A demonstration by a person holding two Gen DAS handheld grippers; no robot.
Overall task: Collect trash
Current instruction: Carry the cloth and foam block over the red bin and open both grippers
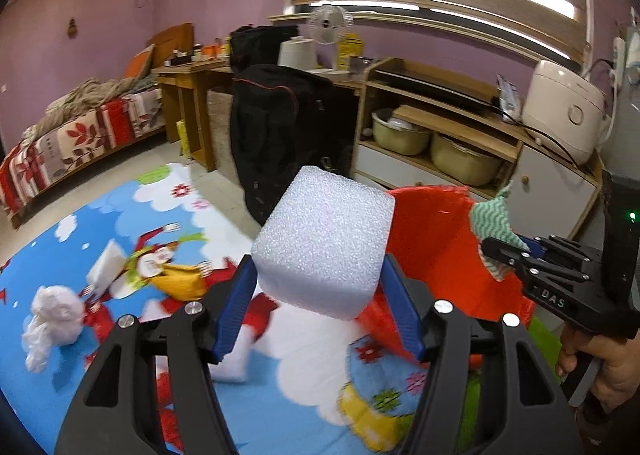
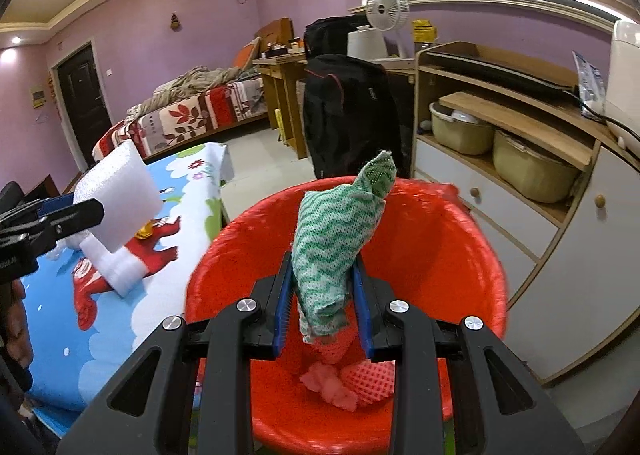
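Purple bedroom, cartoon mat (image 1: pixel 120 215): right gripper (image 2: pixel 322 291), jaws clamping green cloth (image 2: pixel 340 239), hangs over red basin (image 2: pixel 460 255); left gripper (image 1: pixel 320 295), jaws gripping foam block (image 1: pixel 324 239), beside the rim.

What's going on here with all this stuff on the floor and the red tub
A person is clearing trash with a handheld gripper in each hand. The left gripper is clamped on a white foam block, held in the air beside the red basin. The right gripper is shut on a green-and-white cloth over the basin, which already holds some pinkish scraps. A crumpled white wad and another foam piece lie on the cartoon mat.
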